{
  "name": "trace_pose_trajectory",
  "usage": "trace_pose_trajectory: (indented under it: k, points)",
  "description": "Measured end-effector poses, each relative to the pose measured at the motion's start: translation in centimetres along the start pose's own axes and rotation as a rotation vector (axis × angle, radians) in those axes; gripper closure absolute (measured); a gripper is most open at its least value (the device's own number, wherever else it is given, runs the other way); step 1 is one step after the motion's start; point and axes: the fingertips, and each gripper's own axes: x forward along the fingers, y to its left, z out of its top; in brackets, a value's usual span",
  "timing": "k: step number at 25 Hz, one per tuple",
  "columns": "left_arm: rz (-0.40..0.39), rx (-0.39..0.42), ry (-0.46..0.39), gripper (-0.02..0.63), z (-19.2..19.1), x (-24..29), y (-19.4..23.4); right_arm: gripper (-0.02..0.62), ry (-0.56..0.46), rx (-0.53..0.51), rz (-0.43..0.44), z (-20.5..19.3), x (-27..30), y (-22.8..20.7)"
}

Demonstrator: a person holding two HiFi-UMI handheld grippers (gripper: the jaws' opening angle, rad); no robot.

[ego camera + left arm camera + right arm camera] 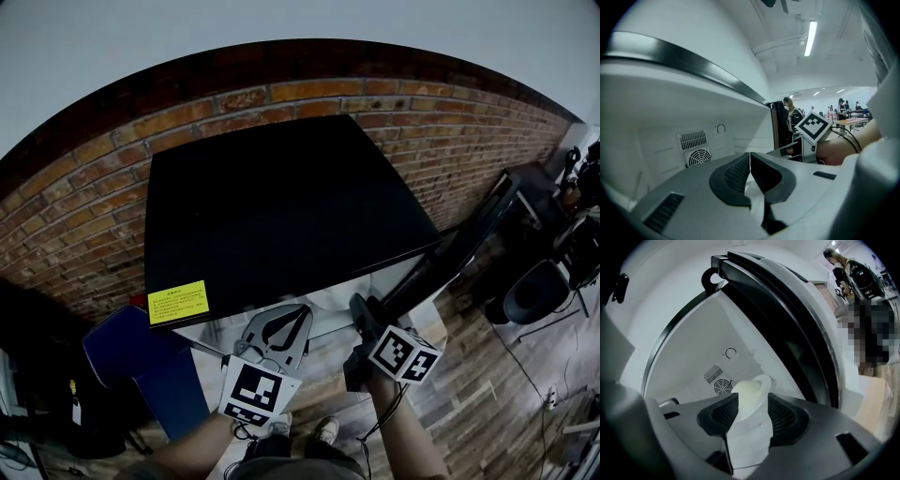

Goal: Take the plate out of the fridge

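Just past both tongs in the head view sits a black fridge (281,206) by a brick wall (84,187). Its door (459,244) swings out to the right of the right tongs (359,305). A yellow sticker (177,302) is on the fridge top, up and left of the left tongs (300,311). Both tongs point into the open front, side by side and close to each other.

Ahead of the left tongs (750,157) in the left gripper view is the white inside of the fridge. These tongs are clenched tight with nothing in them. A round fan grille (699,157) is on the back wall, to their left. The marked cube (813,127) of the other tongs shows off to the right.

Between the tips of the right tongs (753,400) in the right gripper view is the white plate (749,391). It is inside the fridge, just ahead of them. These tongs are spread wide, one tip on each side of the plate, not squeezing it.
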Motion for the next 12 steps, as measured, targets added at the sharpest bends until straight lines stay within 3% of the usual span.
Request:
trace_pose_trajectory:
  k: [12]
  points:
    - [0.004, -0.036, 0.041, 0.588, -1.6, -0.9, 0.1, 0.427, 0.015, 0.308, 0.082, -2.1, 2.4, 0.4]
